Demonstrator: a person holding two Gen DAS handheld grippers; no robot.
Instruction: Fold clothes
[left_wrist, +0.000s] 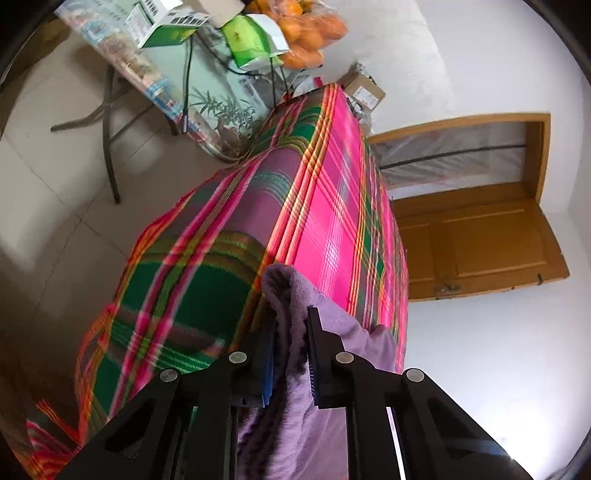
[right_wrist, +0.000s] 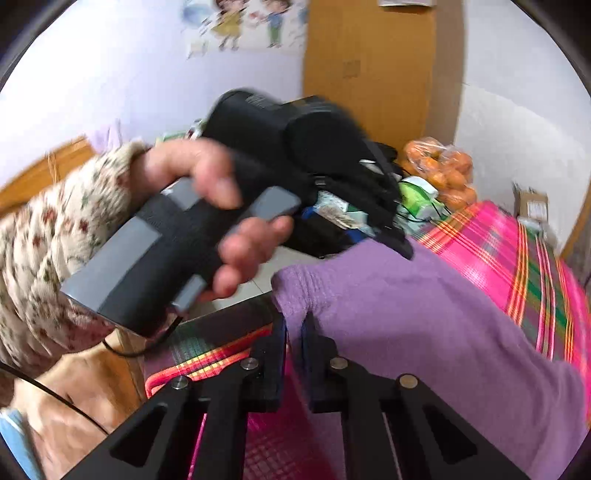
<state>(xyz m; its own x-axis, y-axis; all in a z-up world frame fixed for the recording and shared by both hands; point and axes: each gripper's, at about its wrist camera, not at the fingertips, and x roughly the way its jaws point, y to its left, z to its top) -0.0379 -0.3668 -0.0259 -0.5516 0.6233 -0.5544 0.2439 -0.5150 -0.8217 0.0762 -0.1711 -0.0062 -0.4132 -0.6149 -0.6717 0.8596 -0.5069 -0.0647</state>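
Observation:
A purple fleece garment (left_wrist: 295, 369) hangs between the fingers of my left gripper (left_wrist: 291, 325), which is shut on a fold of it above the edge of a bed covered in a pink and green plaid sheet (left_wrist: 332, 206). In the right wrist view, my right gripper (right_wrist: 293, 332) is shut on an edge of the same purple garment (right_wrist: 424, 314), which stretches away to the right over the plaid sheet (right_wrist: 517, 251). A hand (right_wrist: 221, 206) in a floral sleeve holds the body of the left gripper (right_wrist: 280, 147) just above the cloth; its fingers are hidden there.
A folding table (left_wrist: 207, 92) beyond the bed holds green boxes (left_wrist: 251, 40), cables and a bag of oranges (left_wrist: 310, 33). A wooden door (left_wrist: 476, 236) stands by the white wall. A cardboard box (right_wrist: 532, 206) sits at the bed's far end.

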